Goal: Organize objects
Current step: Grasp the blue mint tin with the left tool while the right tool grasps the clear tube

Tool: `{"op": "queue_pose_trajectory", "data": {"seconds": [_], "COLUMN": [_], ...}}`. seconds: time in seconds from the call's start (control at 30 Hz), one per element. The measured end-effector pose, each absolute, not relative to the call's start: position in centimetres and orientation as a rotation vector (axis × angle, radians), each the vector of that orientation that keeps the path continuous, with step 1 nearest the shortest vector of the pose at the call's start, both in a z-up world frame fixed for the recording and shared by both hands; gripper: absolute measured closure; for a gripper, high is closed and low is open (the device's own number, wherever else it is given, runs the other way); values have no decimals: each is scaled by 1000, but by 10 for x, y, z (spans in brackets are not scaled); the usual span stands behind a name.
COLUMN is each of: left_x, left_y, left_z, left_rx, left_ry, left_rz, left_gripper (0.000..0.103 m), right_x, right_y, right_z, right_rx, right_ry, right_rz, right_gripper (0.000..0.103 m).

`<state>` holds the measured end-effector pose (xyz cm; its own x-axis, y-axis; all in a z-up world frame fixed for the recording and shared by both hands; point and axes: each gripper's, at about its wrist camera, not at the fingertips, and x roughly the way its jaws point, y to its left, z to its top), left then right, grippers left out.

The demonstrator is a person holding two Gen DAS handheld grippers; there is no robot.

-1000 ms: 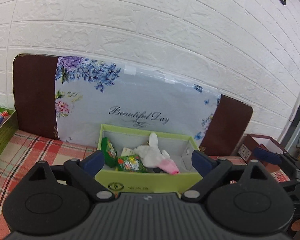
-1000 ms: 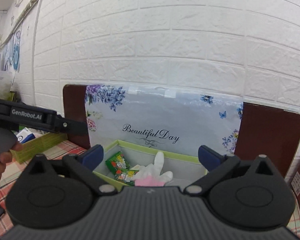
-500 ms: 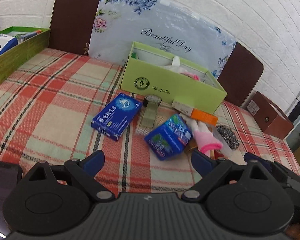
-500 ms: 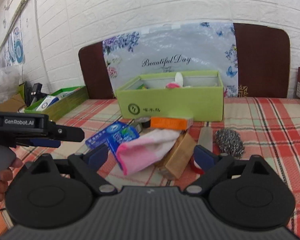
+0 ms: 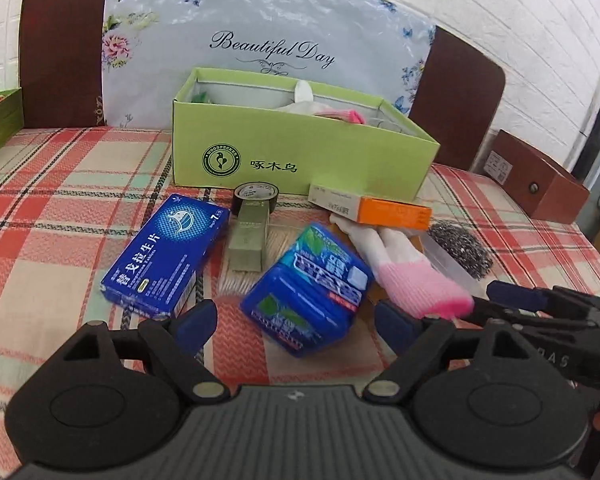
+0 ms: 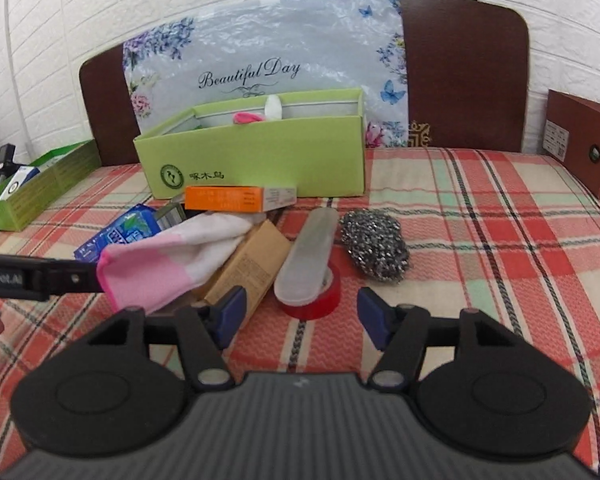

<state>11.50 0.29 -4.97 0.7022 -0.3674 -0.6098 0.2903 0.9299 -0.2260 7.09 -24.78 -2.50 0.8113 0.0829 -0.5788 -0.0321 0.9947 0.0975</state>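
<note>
Our left gripper (image 5: 296, 326), fingers apart and empty, has the blue pack (image 5: 306, 290) lying just ahead between them, long axis running forward-right. Our right gripper (image 6: 300, 316), also apart, faces the red tape roll (image 6: 316, 300) instead.

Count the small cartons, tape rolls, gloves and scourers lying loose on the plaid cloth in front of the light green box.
Cartons: 4 (blue carton, orange carton, olive carton, brown carton)
Tape rolls: 2 (black tape, red tape)
Gloves: 1 (pink glove)
Scourers: 1 (steel scourer)
Total: 8
</note>
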Motion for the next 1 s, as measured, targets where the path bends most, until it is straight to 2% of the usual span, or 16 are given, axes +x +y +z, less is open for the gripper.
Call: {"op": "queue_pose_trajectory", "data": {"seconds": [0.07, 0.13, 0.2, 0.27, 0.3, 0.43, 0.73, 0.8, 0.87, 0.9, 1.0], "left_x": [124, 131, 138, 141, 142, 129, 46, 33, 29, 28, 30], "left_y": [2, -3, -10, -12, -10, -5, 30, 34, 31, 27, 13], "left_z": [-49, -48, -49, -51, -53, -51, -56, -56, -53, -50, -47], "left_rx": [-139, -128, -103, -106, -125, -147, -229, -237, -211, -195, -134], "left_ry": [697, 686, 693, 702, 709, 699, 707, 718, 738, 733, 702], "left_rz": [-364, -367, -374, -403, -429, -427, -402, -383, -373, -371, -379], "left_gripper": [14, 14, 15, 18, 25, 32, 33, 30, 18, 17, 12], "right_x": [81, 93, 95, 94, 91, 61, -14, -28, -35, -37, -33], "right_y": [-245, -244, -244, -243, -243, -246, -246, -246, -245, -246, -247], "right_z": [-27, -31, -32, -30, -29, -18, -22, -25, -29, -30, -28], "right_rx": [68, 65, 60, 47, 49, 61, 124, 139, 145, 153, 170], "right_ry": [627, 647, 655, 649, 640, 622, 677, 692, 710, 707, 689], "right_rz": [65, 69, 69, 59, 65, 83, 150, 152, 157, 153, 133], "right_gripper": [48, 54, 74, 75, 75, 75, 75, 75, 75, 73, 55]}}
